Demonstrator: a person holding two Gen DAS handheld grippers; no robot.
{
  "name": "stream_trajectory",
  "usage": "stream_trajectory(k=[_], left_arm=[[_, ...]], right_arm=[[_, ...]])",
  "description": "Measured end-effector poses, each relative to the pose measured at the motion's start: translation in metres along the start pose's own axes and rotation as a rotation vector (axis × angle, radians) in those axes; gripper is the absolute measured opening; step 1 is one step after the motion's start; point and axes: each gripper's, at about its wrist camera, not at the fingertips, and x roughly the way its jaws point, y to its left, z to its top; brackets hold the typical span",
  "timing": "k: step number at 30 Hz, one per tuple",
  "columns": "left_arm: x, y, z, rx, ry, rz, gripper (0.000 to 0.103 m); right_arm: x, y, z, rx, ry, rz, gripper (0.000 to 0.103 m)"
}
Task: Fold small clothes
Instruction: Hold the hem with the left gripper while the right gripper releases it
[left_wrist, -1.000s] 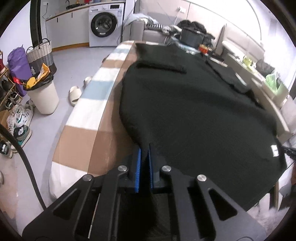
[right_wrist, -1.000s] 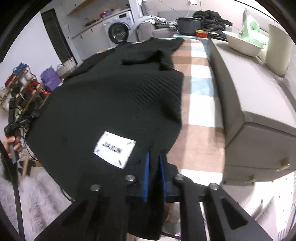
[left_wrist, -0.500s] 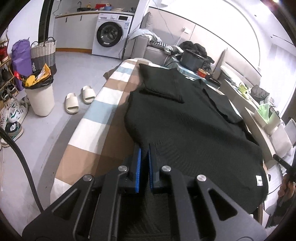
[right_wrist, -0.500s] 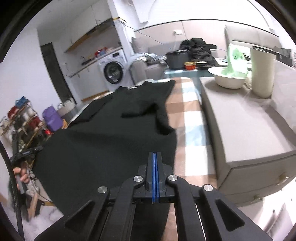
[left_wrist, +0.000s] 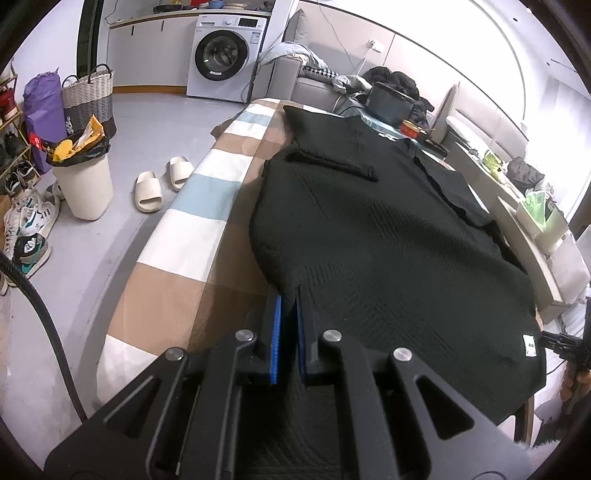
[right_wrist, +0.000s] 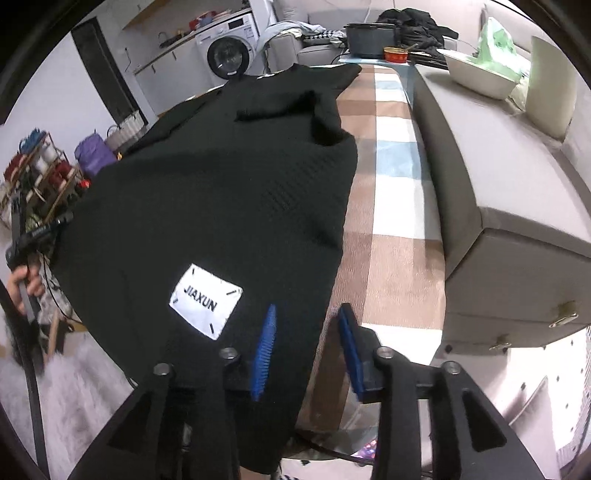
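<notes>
Left gripper (left_wrist: 289, 295) is clamping the black sweater (left_wrist: 388, 236) hem at lower centre; right gripper (right_wrist: 308, 314) is gaping wide around its edge, sweater lying across the striped table (left_wrist: 192, 221) mid-frame.

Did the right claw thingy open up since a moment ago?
Yes. The right hand-held gripper was pinched shut before; now its blue pads stand wide apart, the black sweater hem between them, above the striped cover.
</notes>
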Motion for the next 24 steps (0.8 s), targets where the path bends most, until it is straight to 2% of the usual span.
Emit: stream_trajectory(k=[3,4,5,6,8,16,24], left_arm=[[0.001,-0.002,0.001,0.004,0.001,0.003,0.005],[0.001,-0.002,0.001,0.006,-0.001,0.003,0.005],[0.001,-0.002,0.001,0.007,-0.001,0.005,0.005],[0.002,-0.003,0.001,0.01,-0.002,0.007,0.005],[0.001,-0.005,0.002,0.014,-0.005,0.008,0.005],[-0.019,-0.012,0.009,0.023,-0.064,-0.031,0.005],[-0.035,-0.009,0.027,-0.031,-0.157,-0.073,0.002]], right_arm=[[0.004,0.012,-0.003,-0.064,-0.015,-0.027,0.04],[0.004,0.016,-0.003,-0.082,-0.021,-0.035,0.035],[0.005,0.02,-0.005,-0.101,-0.03,-0.044,0.02],[0.005,0.023,-0.006,-0.119,-0.034,-0.047,0.011],[0.002,0.028,-0.006,-0.126,-0.062,-0.026,0.007],[-0.048,0.019,0.005,-0.021,-0.345,0.109,0.006],[-0.052,0.002,0.036,0.126,-0.485,0.061,0.001]])
